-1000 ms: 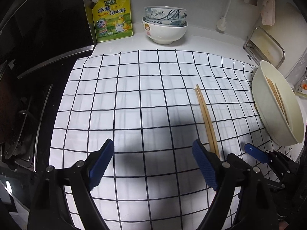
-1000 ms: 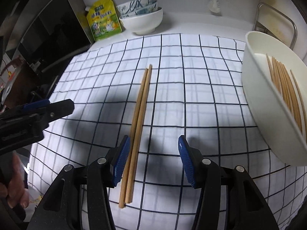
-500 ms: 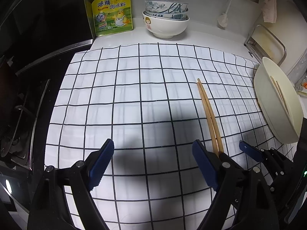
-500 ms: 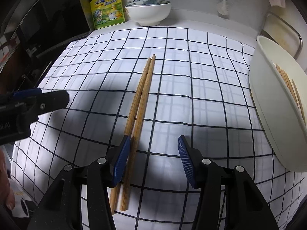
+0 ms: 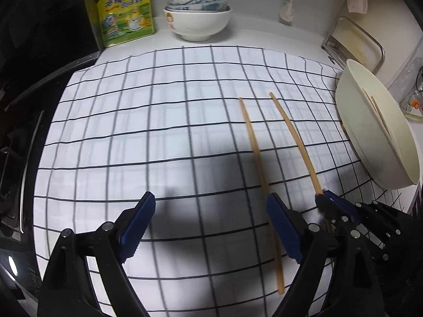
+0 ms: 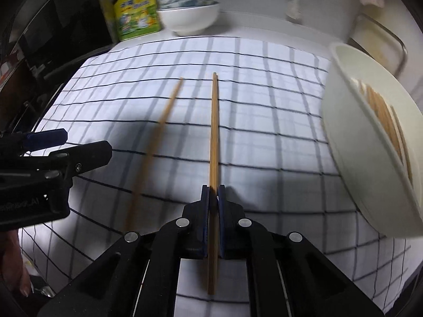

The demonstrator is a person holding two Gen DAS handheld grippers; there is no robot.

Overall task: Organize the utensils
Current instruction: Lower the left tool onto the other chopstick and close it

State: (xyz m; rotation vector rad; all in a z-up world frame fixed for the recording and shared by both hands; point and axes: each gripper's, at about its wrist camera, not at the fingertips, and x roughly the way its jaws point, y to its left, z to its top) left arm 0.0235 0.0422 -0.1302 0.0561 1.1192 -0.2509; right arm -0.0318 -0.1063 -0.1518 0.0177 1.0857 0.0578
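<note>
My right gripper [image 6: 212, 192] is shut on one wooden chopstick [image 6: 213, 132] and holds it above the checked cloth; the same gripper [image 5: 326, 198] and chopstick [image 5: 293, 140] show in the left wrist view. A second chopstick [image 6: 156, 142] lies on the cloth to its left, blurred; it also shows in the left wrist view [image 5: 255, 142]. My left gripper [image 5: 211, 220] is open and empty, low over the cloth, its right finger beside that lying chopstick. A cream oval dish [image 6: 351, 142] at the right holds several chopsticks [image 6: 383, 113].
A checked cloth [image 5: 158, 121] covers the counter. Stacked bowls [image 5: 197, 13] and a yellow-green pouch [image 5: 124, 13] stand at the back wall. A dark stove [image 5: 15, 132] lies to the left. A metal rack [image 5: 354, 42] stands behind the dish.
My right gripper closed on one chopstick and lifted it away from its pair. The other chopstick stays on the cloth. My left gripper stays open.
</note>
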